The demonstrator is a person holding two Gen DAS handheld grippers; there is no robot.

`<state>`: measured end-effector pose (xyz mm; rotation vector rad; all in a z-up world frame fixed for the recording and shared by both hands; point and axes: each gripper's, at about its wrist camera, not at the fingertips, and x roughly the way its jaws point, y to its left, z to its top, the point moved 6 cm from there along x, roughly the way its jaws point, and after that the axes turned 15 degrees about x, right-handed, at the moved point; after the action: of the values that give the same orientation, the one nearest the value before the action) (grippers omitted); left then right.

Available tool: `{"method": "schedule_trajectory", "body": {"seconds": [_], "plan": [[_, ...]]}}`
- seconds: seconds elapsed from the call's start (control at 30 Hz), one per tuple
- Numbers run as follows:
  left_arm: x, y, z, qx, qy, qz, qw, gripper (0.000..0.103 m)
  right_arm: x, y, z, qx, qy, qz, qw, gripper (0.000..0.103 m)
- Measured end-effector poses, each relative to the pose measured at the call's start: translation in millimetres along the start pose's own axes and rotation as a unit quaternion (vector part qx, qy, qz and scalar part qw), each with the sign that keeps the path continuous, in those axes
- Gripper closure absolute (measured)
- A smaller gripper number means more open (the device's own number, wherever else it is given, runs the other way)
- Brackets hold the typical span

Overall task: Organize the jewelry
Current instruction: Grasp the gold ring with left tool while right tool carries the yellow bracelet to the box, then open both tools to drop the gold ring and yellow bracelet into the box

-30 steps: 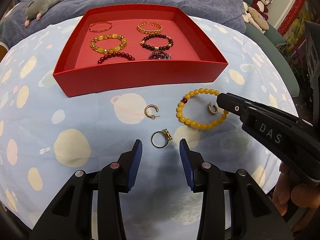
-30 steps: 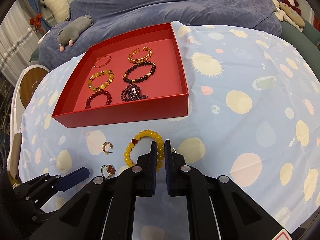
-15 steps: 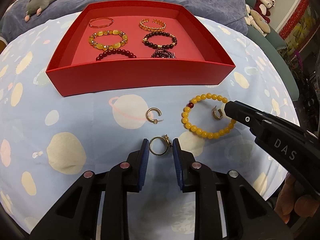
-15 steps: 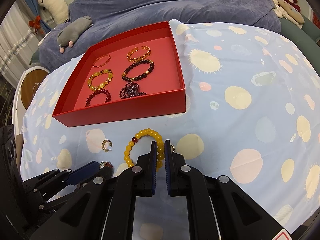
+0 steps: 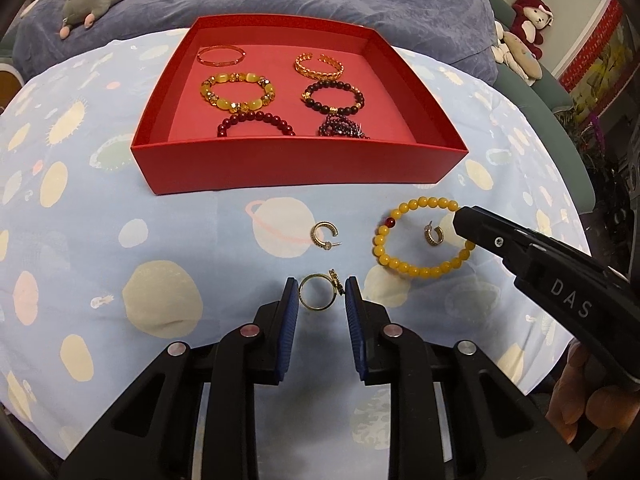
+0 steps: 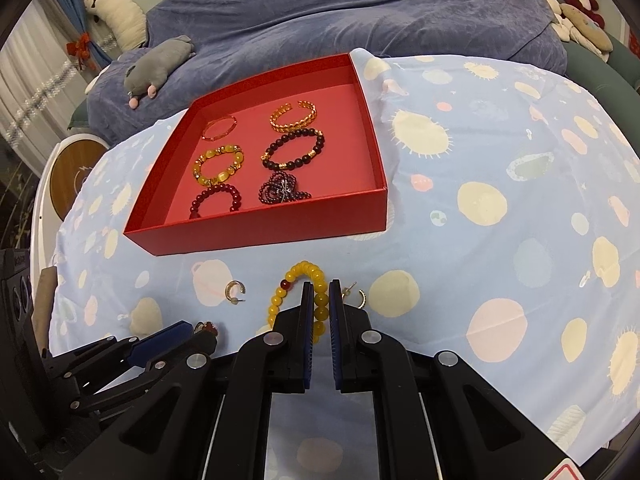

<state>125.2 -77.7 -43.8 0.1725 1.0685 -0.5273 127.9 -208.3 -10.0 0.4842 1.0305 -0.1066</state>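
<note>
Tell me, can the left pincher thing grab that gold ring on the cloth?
Probably yes. The gold ring lies flat on the cloth right between the jaws of the left gripper, which have just been closing on it. Nothing blocks them; the right gripper is off by the yellow bracelet.

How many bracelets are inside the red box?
6. In the red box: thin red bangle, gold cuff, yellow bead bracelet, dark bead bracelet, red bead bracelet, purple bead strand. None seem hidden.
</note>
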Motion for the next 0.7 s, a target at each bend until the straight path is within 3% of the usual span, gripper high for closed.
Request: {"method": "schedule_trajectory", "body": {"seconds": [0.37, 0.5, 0.6, 0.7], "plan": [[-40.0, 13.1, 36.0, 0.004, -0.026, 0.003, 0.9996, 0.08, -42.7, 41.1, 44.6, -0.036, -0.042, 0.042, 0.998, 0.095], [-46.7, 27.2, 71.9, 0.013, -0.045, 0.009, 0.9988, 0.08, -43.7, 59.7, 74.6, -0.044, -0.052, 0.056, 0.996, 0.095], [-44.4, 40.8, 102.4, 0.013, -0.057, 0.008, 0.9983, 0.091, -34.2, 71.7, 98.6, -0.046, -0.054, 0.063, 0.996, 0.095], [-35.5, 54.4, 131.7, 0.012, -0.066, 0.009, 0.9977, 0.091, -16.2, 82.2, 119.6, -0.042, -0.046, 0.07, 0.996, 0.095]]}}
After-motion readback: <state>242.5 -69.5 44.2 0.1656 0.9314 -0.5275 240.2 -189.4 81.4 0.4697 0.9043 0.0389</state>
